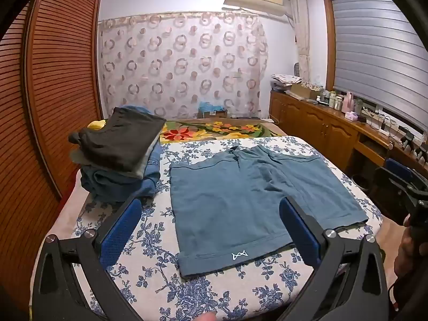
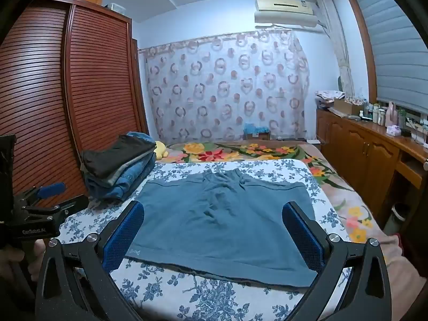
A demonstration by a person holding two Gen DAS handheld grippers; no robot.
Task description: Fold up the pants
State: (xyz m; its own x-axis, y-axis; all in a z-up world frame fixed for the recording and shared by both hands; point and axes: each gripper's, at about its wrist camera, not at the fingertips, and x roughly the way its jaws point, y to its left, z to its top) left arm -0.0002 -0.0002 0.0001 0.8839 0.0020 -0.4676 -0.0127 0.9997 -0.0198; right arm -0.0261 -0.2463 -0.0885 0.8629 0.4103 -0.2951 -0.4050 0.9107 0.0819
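Only the left wrist view shows the shorts' (image 1: 240,200) white logo (image 1: 239,255) clearly.

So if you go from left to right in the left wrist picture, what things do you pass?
Wooden slatted wardrobe → stack of folded clothes → teal shorts spread flat on the flowered bed cover → wooden cabinets → right gripper at the picture's edge.

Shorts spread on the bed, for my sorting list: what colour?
Teal-blue cotton shorts; clearest in the left wrist view.
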